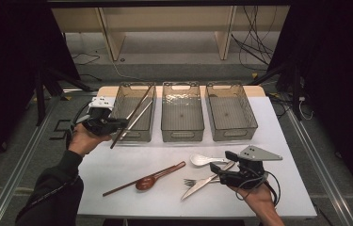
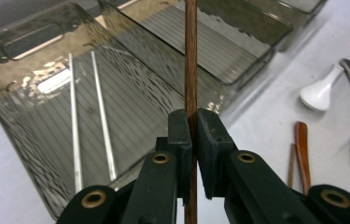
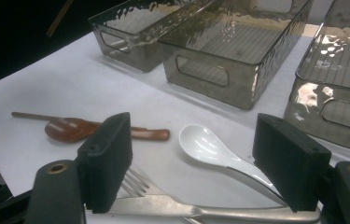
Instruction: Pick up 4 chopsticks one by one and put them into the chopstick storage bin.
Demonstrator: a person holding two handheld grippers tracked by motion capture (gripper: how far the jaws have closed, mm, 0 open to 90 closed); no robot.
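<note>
Left claw (image 2: pixel 194 140) pinching slim wooden chopstick (image 2: pixel 191 60), ribbed smoky bin (image 2: pixel 32 116)

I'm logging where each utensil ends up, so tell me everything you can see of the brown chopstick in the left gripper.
The brown chopstick is a thin, straight, wood-looking stick. The left gripper is shut on it partway along its length, both pads pressing its sides. In the high view it slants across the front rim of the left bin, upper end over the bin, lower end out over the table. Two silver chopsticks lie in that bin.
</note>
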